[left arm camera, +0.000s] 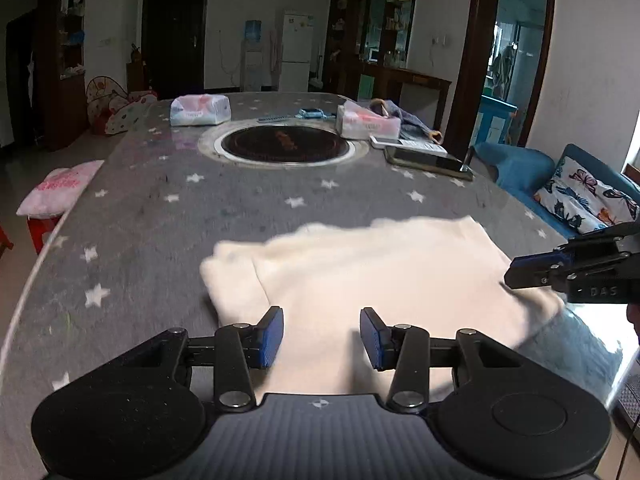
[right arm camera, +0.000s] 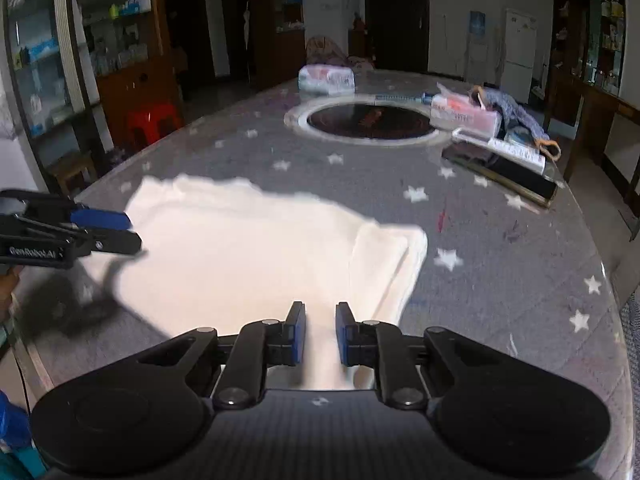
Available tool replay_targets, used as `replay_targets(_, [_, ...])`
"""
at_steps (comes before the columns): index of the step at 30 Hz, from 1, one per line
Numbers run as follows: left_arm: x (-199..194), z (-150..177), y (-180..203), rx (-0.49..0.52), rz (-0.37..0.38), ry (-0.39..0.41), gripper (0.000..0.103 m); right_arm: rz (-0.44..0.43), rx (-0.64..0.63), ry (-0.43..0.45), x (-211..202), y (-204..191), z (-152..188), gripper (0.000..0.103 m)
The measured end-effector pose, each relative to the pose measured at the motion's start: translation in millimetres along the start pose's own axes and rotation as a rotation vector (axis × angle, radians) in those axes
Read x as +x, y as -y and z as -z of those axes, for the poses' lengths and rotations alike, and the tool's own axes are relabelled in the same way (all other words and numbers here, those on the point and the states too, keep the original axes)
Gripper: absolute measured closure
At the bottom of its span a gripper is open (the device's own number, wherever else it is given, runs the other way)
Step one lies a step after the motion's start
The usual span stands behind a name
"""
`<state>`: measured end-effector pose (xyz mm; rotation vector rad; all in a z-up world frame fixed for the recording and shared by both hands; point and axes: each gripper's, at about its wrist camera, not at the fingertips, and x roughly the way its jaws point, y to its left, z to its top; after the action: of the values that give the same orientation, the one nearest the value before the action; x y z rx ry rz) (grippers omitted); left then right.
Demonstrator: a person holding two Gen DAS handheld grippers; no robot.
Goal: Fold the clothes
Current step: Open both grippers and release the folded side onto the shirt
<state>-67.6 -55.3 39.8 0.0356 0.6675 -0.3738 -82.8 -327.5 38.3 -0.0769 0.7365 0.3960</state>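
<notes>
A cream-white garment (left arm camera: 380, 276) lies partly folded on a grey star-patterned tablecloth (left arm camera: 160, 208), with a folded flap along one side. My left gripper (left arm camera: 322, 338) is open just above the garment's near edge and holds nothing. My right gripper (right arm camera: 320, 332) is open with a narrower gap, over the garment (right arm camera: 240, 248) near its folded flap (right arm camera: 388, 264). The right gripper shows at the right edge of the left wrist view (left arm camera: 516, 276), at the garment's corner. The left gripper shows at the left edge of the right wrist view (right arm camera: 128, 232).
A round black hotplate (left arm camera: 284, 145) is set into the table's middle. Behind it lie tissue packs (left arm camera: 200, 110), a plastic box (left arm camera: 368, 122), a blue cloth and a dark tablet with papers (left arm camera: 428, 160). A pink cushion (left arm camera: 60, 192) sits on a red stool at the left; a blue sofa (left arm camera: 560, 184) stands at the right.
</notes>
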Motion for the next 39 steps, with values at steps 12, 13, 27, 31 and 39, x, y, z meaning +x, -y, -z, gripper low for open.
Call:
replay_targets(12, [59, -41, -8, -0.012, -0.040, -0.067, 0.061, -0.033, 0.071, 0.045, 56, -7, -52, 0.088])
replay_targets(13, [64, -42, -9, -0.016, -0.050, -0.077, 0.062, -0.028, 0.074, 0.040, 60, -6, -53, 0.088])
replay_targets(27, [66, -44, -7, -0.032, -0.122, -0.068, 0.052, -0.028, 0.054, 0.022, 57, -18, -48, 0.083])
replay_targets(31, [52, -42, -8, -0.032, -0.158, -0.048, 0.039, -0.051, 0.029, 0.018, 45, -33, -38, 0.077])
replay_targets(39, [12, -25, -29, -0.099, -0.220, -0.001, 0.008, -0.017, -0.036, 0.018, 35, -54, -12, 0.074])
